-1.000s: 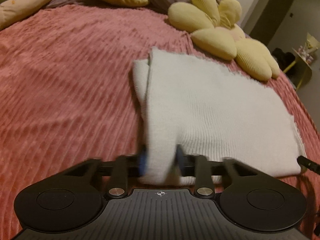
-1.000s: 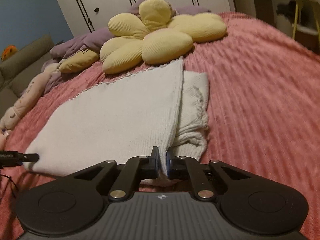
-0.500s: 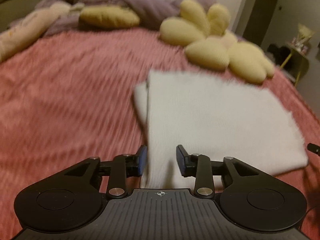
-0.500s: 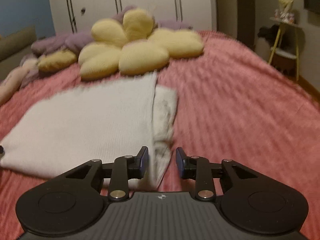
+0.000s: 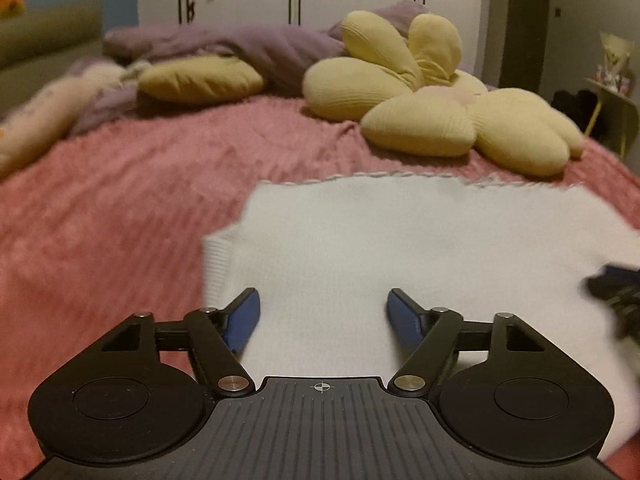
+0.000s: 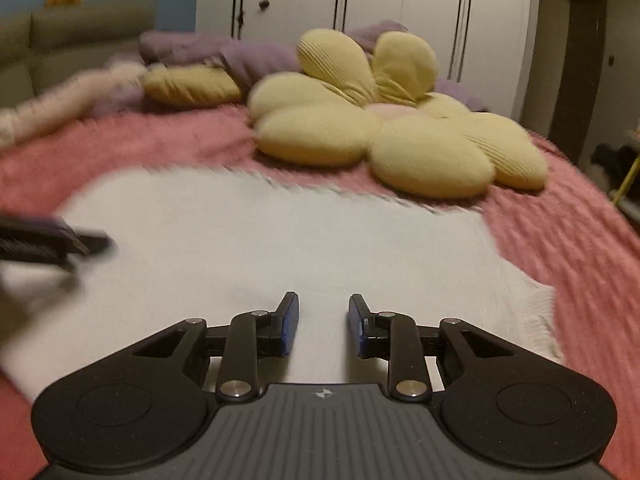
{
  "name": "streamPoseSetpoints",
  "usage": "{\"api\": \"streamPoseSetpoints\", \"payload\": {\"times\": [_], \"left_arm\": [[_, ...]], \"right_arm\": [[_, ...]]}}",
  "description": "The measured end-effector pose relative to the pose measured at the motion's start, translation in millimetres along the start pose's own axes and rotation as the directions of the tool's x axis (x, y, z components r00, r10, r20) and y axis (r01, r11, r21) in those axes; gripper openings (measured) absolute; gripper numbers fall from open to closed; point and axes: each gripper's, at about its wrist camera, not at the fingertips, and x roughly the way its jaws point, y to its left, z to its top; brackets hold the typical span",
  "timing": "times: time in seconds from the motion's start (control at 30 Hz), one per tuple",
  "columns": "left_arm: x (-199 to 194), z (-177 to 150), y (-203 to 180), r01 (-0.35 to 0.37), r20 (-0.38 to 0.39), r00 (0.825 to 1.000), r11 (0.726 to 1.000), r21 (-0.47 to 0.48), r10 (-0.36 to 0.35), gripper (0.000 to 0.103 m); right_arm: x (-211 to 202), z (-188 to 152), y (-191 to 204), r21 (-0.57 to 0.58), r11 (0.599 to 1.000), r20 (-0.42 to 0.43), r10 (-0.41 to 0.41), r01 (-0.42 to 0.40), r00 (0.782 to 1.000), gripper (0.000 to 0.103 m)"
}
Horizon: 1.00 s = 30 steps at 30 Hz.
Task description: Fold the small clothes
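The left gripper is hovering with fingers spread wide, having just been opening — the sweater is lying flat ahead, unpinched, its long axis running sideways. The right gripper is standing part-open over it, equally near.

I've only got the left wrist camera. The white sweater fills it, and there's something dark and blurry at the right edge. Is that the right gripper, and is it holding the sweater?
Observer: Yes, that's the right gripper. Its jaws have just opened, then narrowed slightly. They stand apart above the sweater with nothing pinched between them.
Operator: What does the sweater's right side look like? It's cut off for me.
Observer: A sleeve pokes out from under the folded body at the near right corner and lies on the pink bedspread.
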Motion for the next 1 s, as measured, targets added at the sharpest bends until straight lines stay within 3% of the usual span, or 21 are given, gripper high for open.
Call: {"api": "streamPoseSetpoints", "payload": {"times": [0.07,0.1,0.13,0.17,0.27,0.33,0.4,0.47,0.57,0.63,0.73,0.83,1.0], "left_arm": [[-1.4,-0.8,19.1,0.023,0.010,1.000,0.999,-0.049,-0.023,0.078],[-3.0,0.4,28.8,0.022,0.010,1.000,0.996,-0.084,-0.021,0.079],[-2.9,2.8,37.9,-0.026,-0.005,1.000,0.993,-0.114,0.026,0.084],[-3.0,4.6,46.8,-0.051,-0.018,0.999,0.989,-0.137,0.049,0.085],[-6.0,12.6,66.8,-0.029,-0.024,0.999,0.977,-0.209,0.025,0.083],[-8.7,22.9,63.7,-0.022,0.006,1.000,0.978,-0.205,0.024,0.084],[-8.0,31.7,52.4,0.013,0.040,0.999,0.985,-0.170,-0.006,0.087],[2.1,37.9,37.6,0.021,0.042,0.999,0.992,-0.124,-0.016,0.092],[33.8,36.4,20.7,-0.025,-0.048,0.999,0.998,-0.052,0.022,0.090],[46.5,28.1,20.2,-0.045,-0.069,0.997,0.999,-0.029,0.043,0.094],[48.2,27.6,36.6,-0.017,-0.103,0.995,0.992,-0.126,0.003,0.095],[26.3,25.2,56.5,0.032,-0.122,0.991,0.978,-0.206,-0.058,0.088],[-15.2,-2.4,83.8,0.131,-0.166,0.970,0.959,-0.252,-0.176,0.083]], "right_arm": [[-4.9,-9.6,-21.6,-0.008,1.000,0.029,-0.027,0.028,0.999,0.025],[-7.6,-12.1,-33.8,0.014,0.999,0.036,-0.044,0.043,0.998,0.020],[-10.9,-14.3,-48.7,0.042,0.998,0.041,-0.056,0.054,0.998,0.013],[-13.7,-16.6,-63.4,0.075,0.996,0.039,-0.060,0.056,0.997,0.000],[-15.7,-12.1,-76.8,0.115,0.992,0.029,-0.058,0.054,0.998,0.000],[-19.4,-0.8,-67.4,0.136,0.989,0.039,-0.072,0.066,0.997,0.000],[-17.7,12.9,-56.7,0.144,0.989,0.086,-0.055,0.042,0.995,0.017],[-4.4,26.1,-40.8,0.088,0.995,0.095,-0.051,0.043,0.994,0.024],[29.4,33.5,-29.9,0.000,0.992,0.017,-0.127,0.127,0.992,0.024],[45.8,27.7,-34.6,-0.008,0.986,-0.039,-0.167,0.167,0.985,0.024],[48.7,18.2,-36.7,-0.019,0.987,-0.011,-0.163,0.163,0.987,0.026],[38.4,20.7,-28.8,-0.054,0.983,-0.011,-0.173,0.173,0.985,0.028],[-27.1,0.7,-35.6,0.136,0.990,0.017,-0.030,0.028,0.999,0.041]]}}
